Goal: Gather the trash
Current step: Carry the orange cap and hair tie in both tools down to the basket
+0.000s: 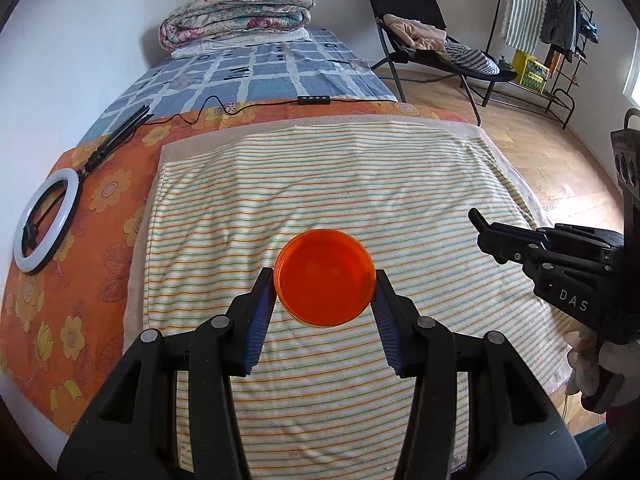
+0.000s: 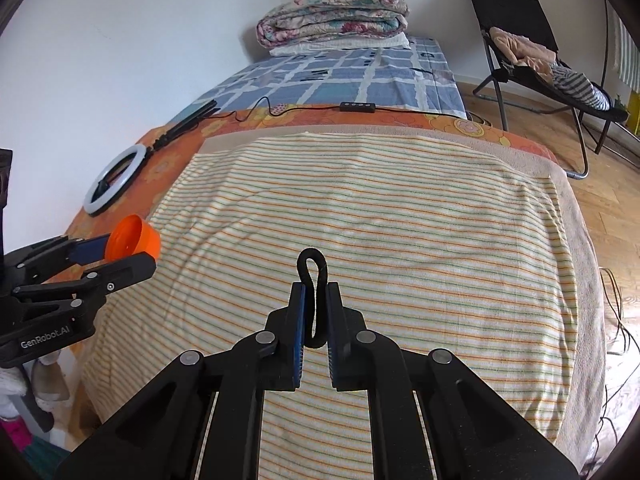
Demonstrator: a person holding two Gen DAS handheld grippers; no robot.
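Between the blue pads of the left gripper [image 1: 325,285] sits an orange plastic lid [image 1: 325,277], pinched across its rim with its hollow face toward the camera and lifted clear of the striped towel [image 1: 360,168] beneath. It looks light, stiff and smooth; a rim-to-rim hold across the widest part seems the safest, since a hard squeeze off-centre could pop it out sideways. Off to that gripper's right, the right gripper [image 2: 316,292] has its jaws pressed nearly together on a black elastic loop [image 2: 314,276], whose rounded end sticks out ahead of the fingertips. The loop appears soft and limp, so it should hang and swing rather than keep its shape; pinching both strands together, as here, holds it well. Beyond both grippers lie the orange flowered sheet [image 1: 100,184] and a ring light [image 1: 46,222] at the left. Readable writing: "GenRobot.AI" on the left gripper's side, "DAS" on the right's.
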